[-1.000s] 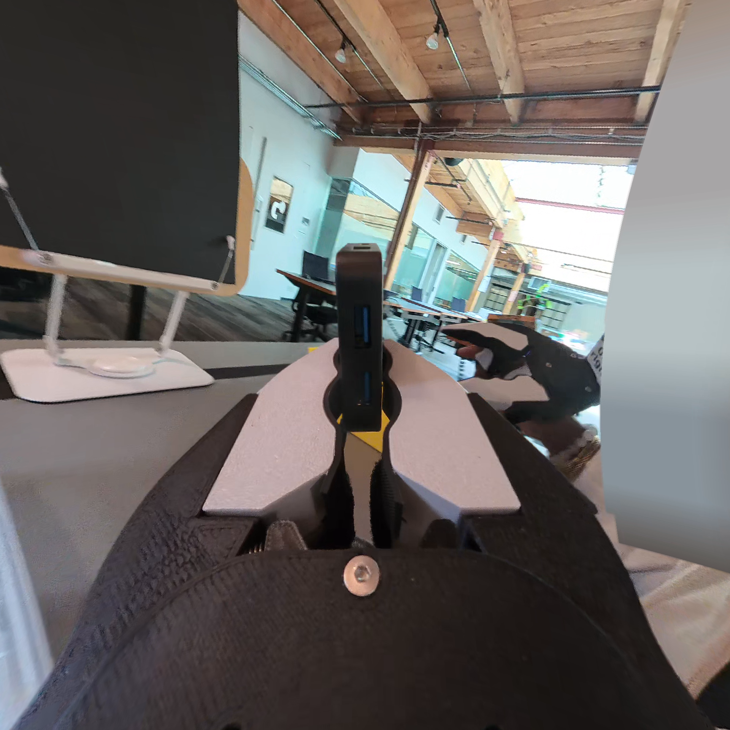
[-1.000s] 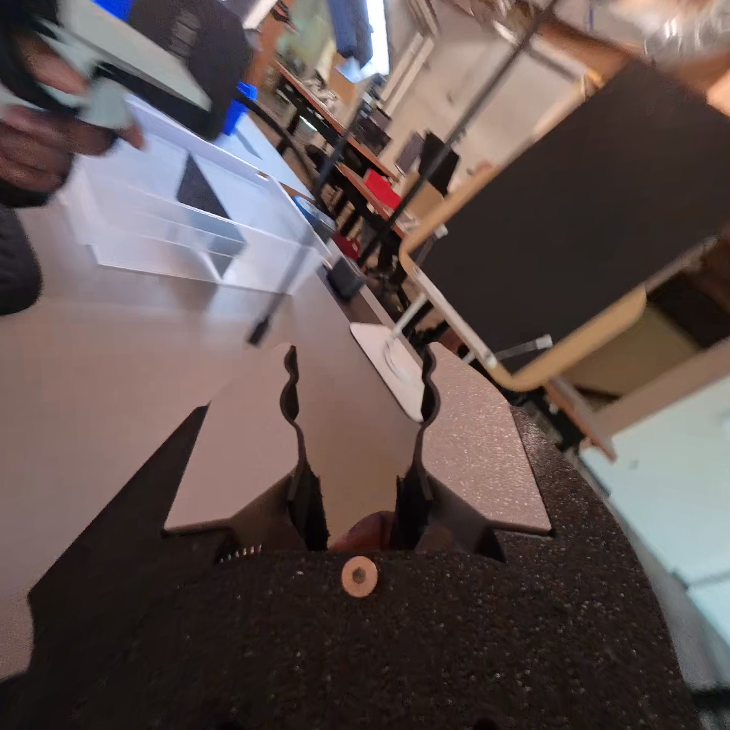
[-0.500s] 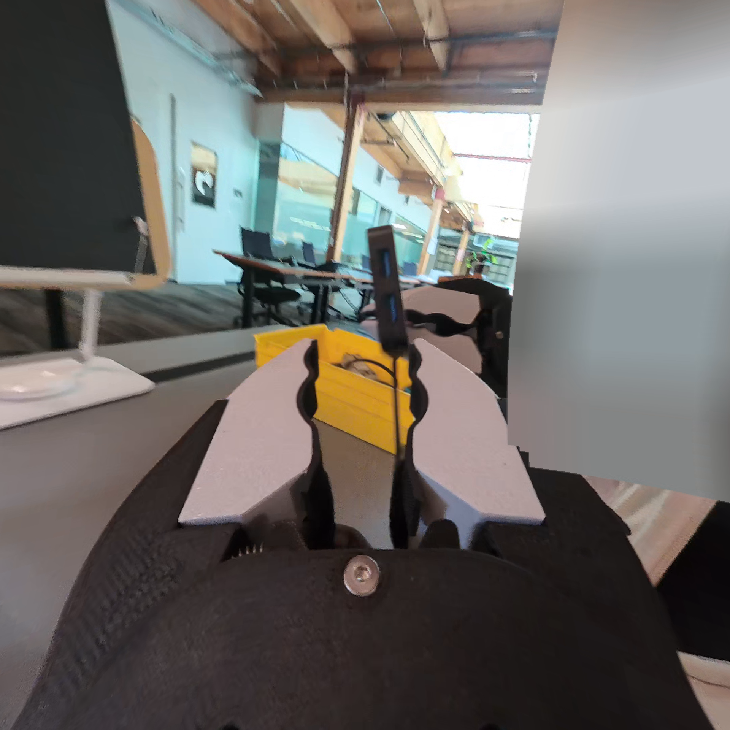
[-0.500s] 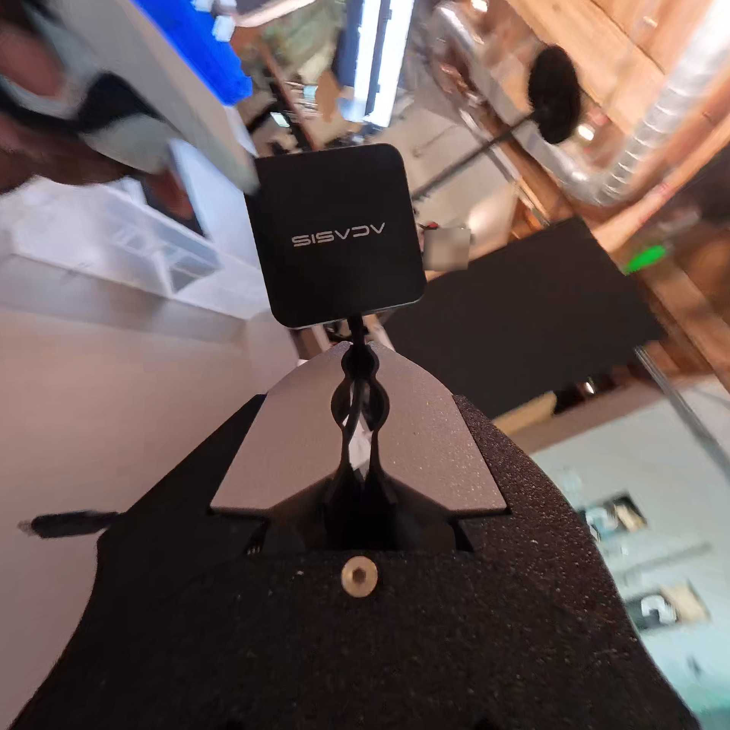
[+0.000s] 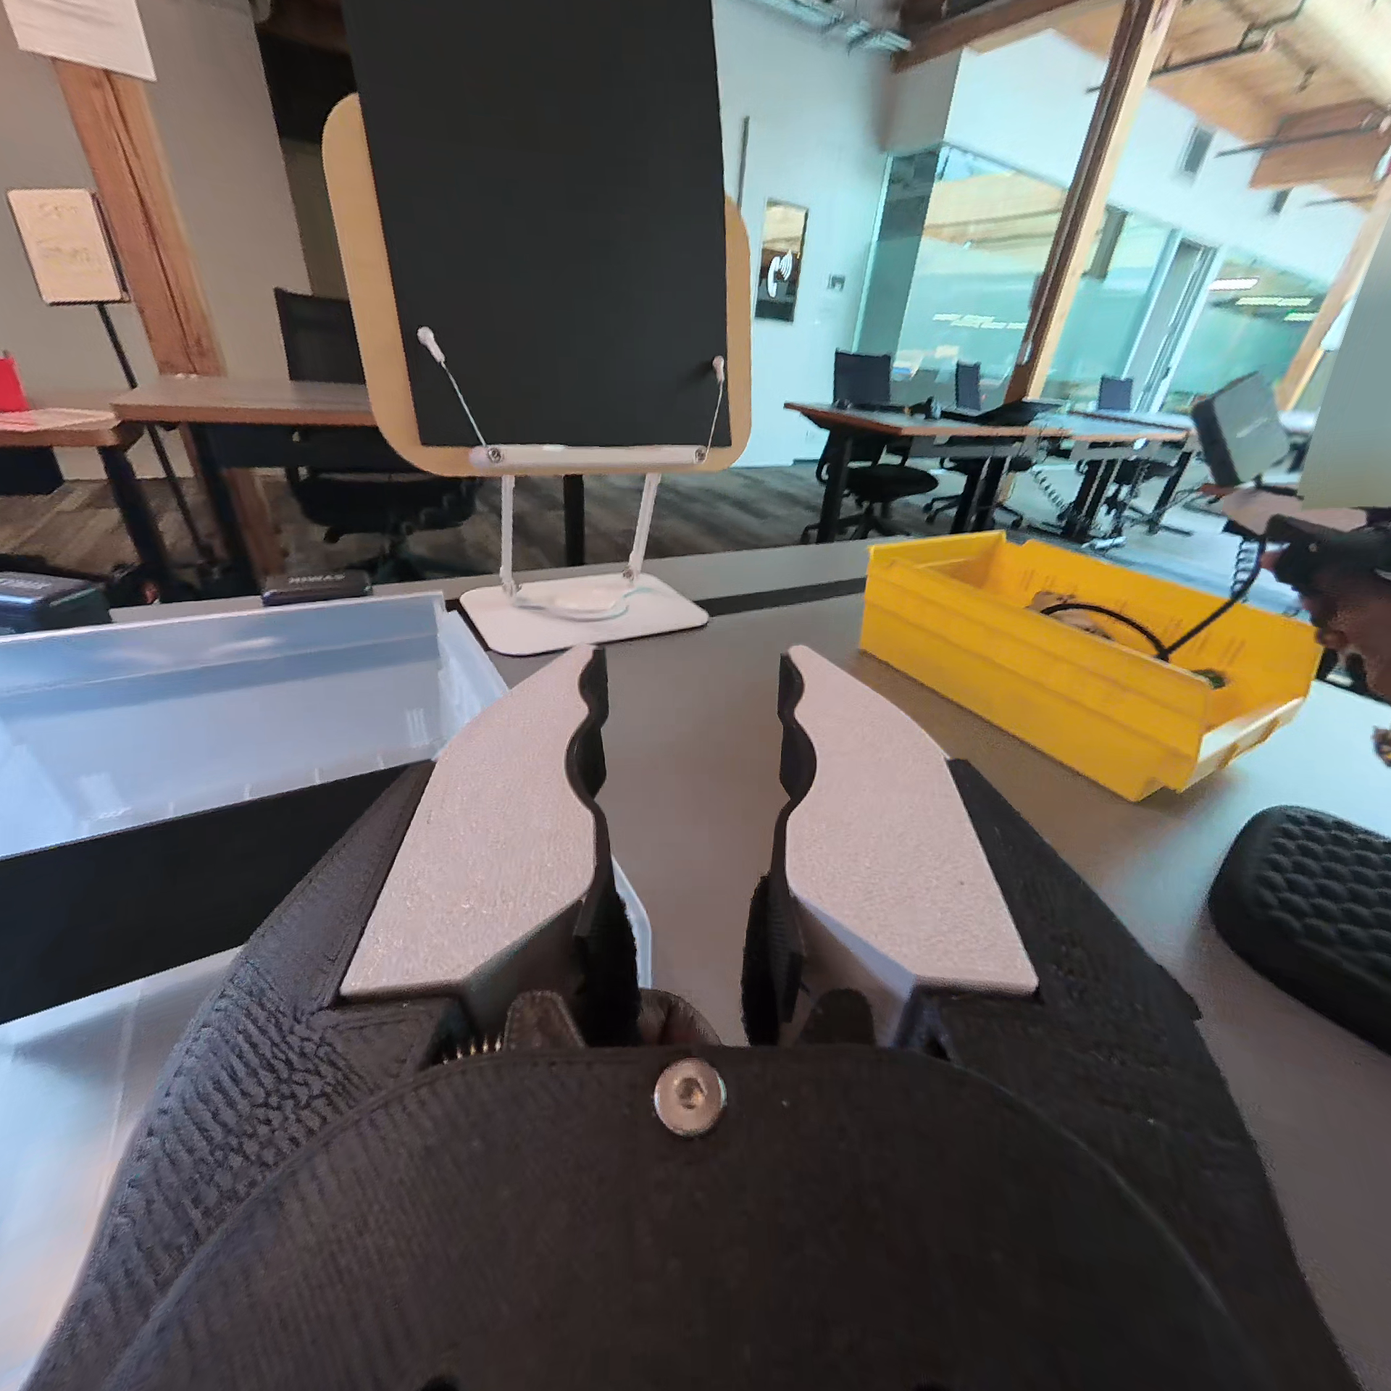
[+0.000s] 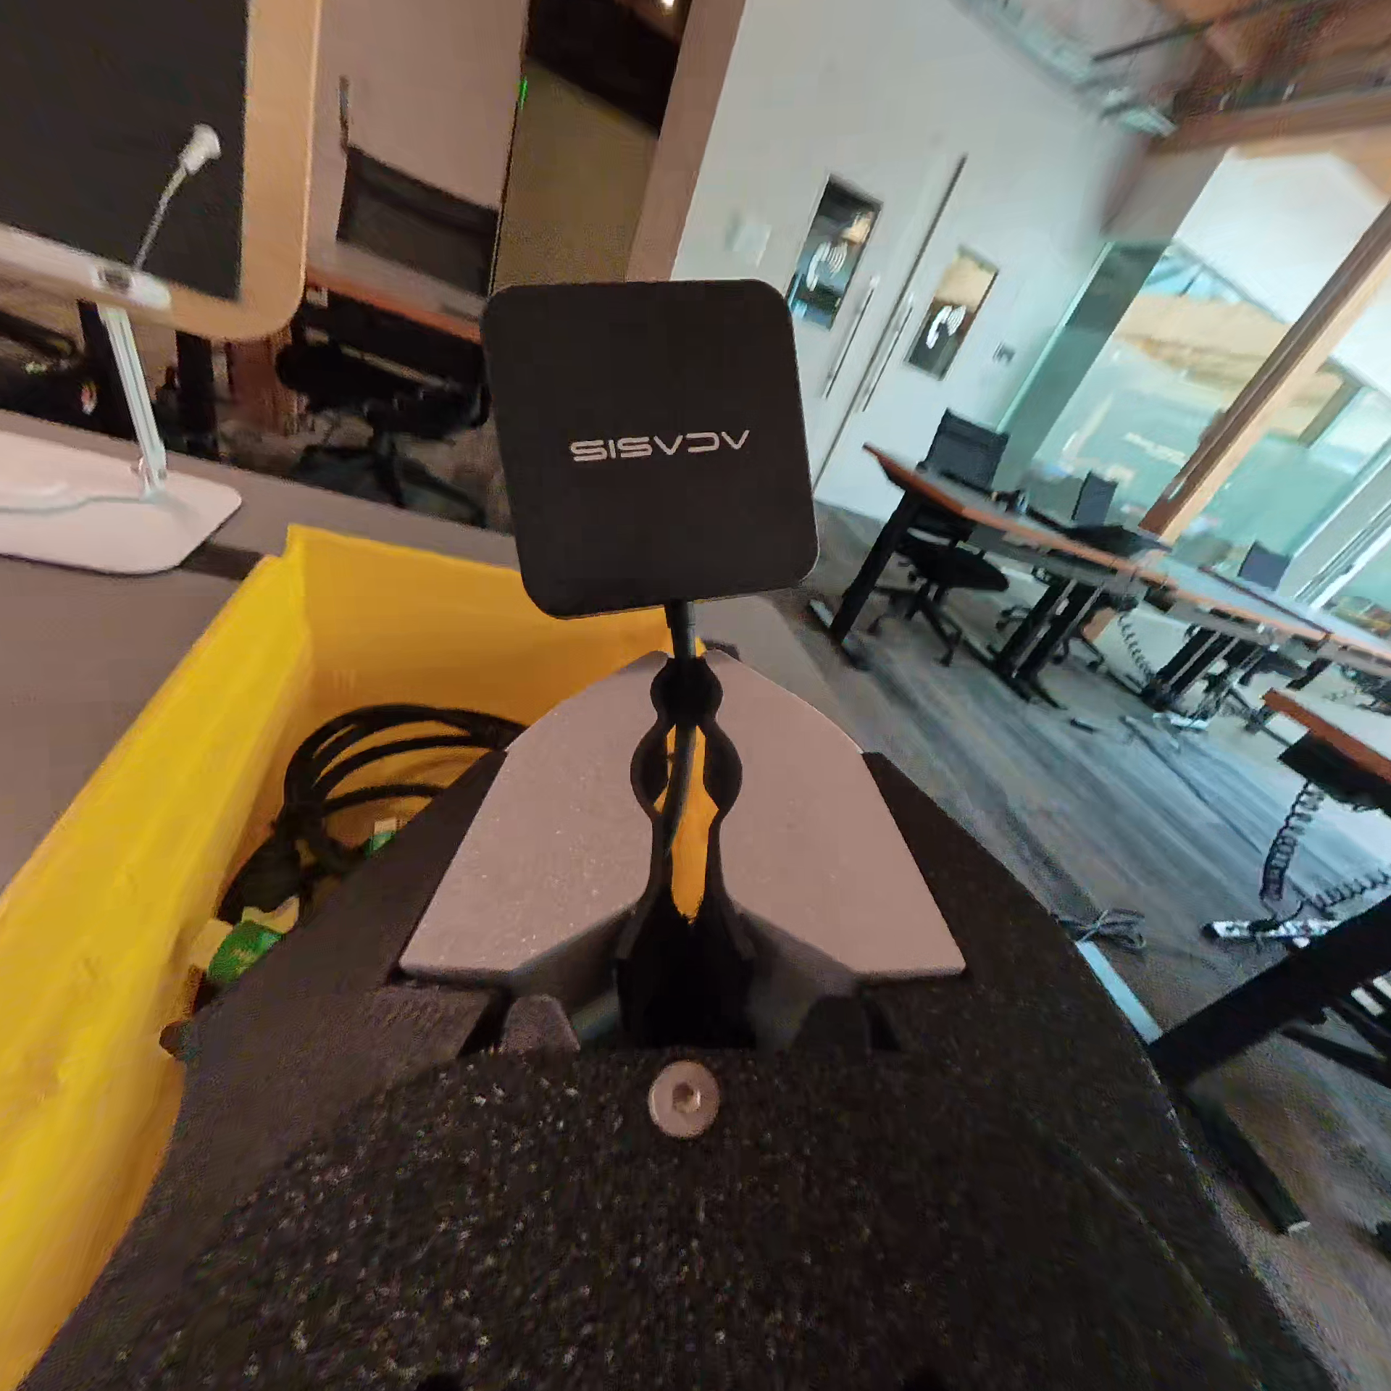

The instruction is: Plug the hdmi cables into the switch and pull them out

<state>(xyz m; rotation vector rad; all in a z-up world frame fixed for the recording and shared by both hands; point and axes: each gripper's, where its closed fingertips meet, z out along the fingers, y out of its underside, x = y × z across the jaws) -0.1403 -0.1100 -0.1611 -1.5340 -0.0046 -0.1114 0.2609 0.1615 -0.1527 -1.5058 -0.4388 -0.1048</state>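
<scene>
My right gripper (image 6: 686,670) is shut on the thin black cord of the black square switch (image 6: 651,444). The switch stands upright just above the fingertips. It is over the yellow bin (image 6: 113,790), which holds coiled black HDMI cables (image 6: 361,760). My left gripper (image 5: 690,662) is open and empty above the grey table (image 5: 692,753). In the left wrist view the switch (image 5: 1240,440) shows far off at the right edge, with its cord (image 5: 1204,625) trailing down into the yellow bin (image 5: 1054,677).
A clear plastic box (image 5: 188,692) sits at the left of the table. A black board on a white stand (image 5: 579,610) stands at the back middle. A black textured pad (image 5: 1310,911) lies at the right. Office desks and chairs lie beyond the table.
My left gripper let go of the switch, opened and swung left toward the table. My right gripper shut on the switch's cord and now holds the switch over the yellow bin.
</scene>
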